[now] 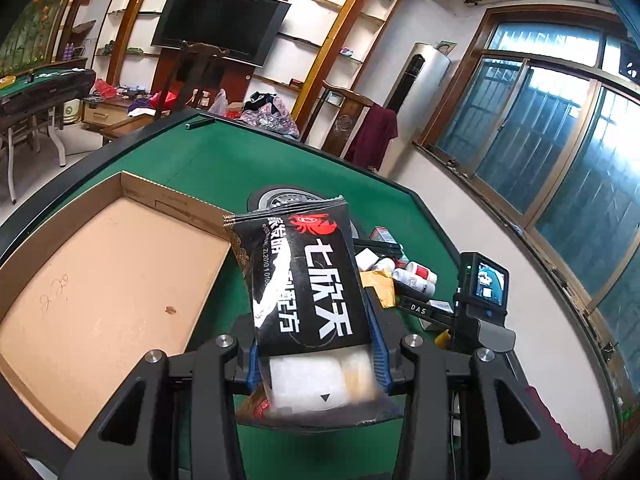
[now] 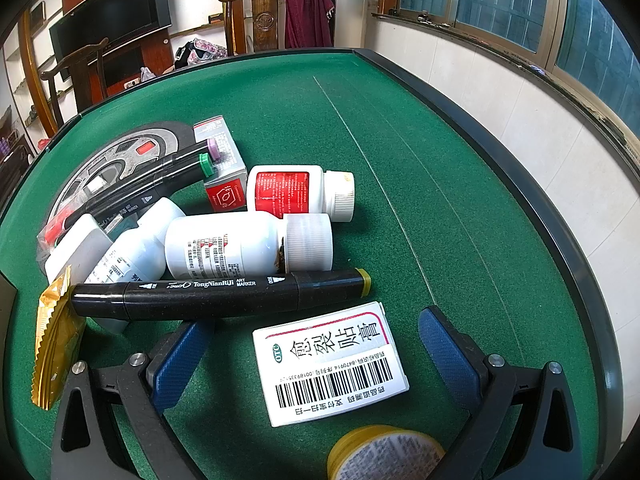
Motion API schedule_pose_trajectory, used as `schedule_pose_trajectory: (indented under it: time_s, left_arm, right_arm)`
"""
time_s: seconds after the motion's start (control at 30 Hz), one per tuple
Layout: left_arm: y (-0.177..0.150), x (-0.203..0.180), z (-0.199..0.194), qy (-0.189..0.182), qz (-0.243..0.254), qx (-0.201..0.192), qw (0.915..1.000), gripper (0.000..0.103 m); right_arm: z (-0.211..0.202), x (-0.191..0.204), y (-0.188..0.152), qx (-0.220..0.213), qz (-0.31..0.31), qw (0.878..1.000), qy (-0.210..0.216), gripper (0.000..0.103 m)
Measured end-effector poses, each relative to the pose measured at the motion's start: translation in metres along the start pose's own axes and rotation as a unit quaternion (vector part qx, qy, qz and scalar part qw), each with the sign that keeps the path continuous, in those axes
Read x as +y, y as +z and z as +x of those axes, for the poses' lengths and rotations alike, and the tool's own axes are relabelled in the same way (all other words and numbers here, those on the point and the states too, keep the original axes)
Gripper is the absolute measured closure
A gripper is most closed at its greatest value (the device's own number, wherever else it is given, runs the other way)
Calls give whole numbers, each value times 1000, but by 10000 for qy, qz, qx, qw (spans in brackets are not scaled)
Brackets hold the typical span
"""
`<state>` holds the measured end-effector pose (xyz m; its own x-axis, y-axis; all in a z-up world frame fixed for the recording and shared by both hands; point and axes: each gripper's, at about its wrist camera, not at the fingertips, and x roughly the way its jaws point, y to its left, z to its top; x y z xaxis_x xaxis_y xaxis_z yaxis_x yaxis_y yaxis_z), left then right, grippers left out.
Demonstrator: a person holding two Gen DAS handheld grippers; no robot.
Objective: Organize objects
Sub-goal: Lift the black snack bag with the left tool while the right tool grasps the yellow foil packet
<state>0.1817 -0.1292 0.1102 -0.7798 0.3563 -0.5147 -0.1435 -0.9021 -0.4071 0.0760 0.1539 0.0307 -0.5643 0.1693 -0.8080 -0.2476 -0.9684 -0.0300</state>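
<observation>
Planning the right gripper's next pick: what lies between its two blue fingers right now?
In the right wrist view, a white medicine box lies flat on the green table between the open right gripper fingers, untouched by either.

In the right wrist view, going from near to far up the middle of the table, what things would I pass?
Yellow-rimmed tin → white barcode box → black art marker → big white bottle → red-labelled bottle.

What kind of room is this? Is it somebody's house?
Probably a living room in a home. A big dark TV hangs on the wall between display shelves, carved wooden chairs stand around, and the things being sorted lie on a green felt table, likely a games table.
</observation>
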Motion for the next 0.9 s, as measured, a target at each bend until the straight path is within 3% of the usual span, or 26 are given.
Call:
schedule_pose_trajectory:
  time_s: [0.17,0.73,0.9]
  left_arm:
    - [-1,6,-11,-83,-98,-116,9999,62]
    - [-1,18,-43,-57,-152,-494,9986,62]
    - [-2,25,-43,-79,-218,-480,9986,62]
  right_arm:
    - [-3,0,-1,262,-240,9992,168,0]
    - [-18,-5,-21,416,-851,9939,567,0]
    - [-44,-13,-28,286,-845,9930,773,0]
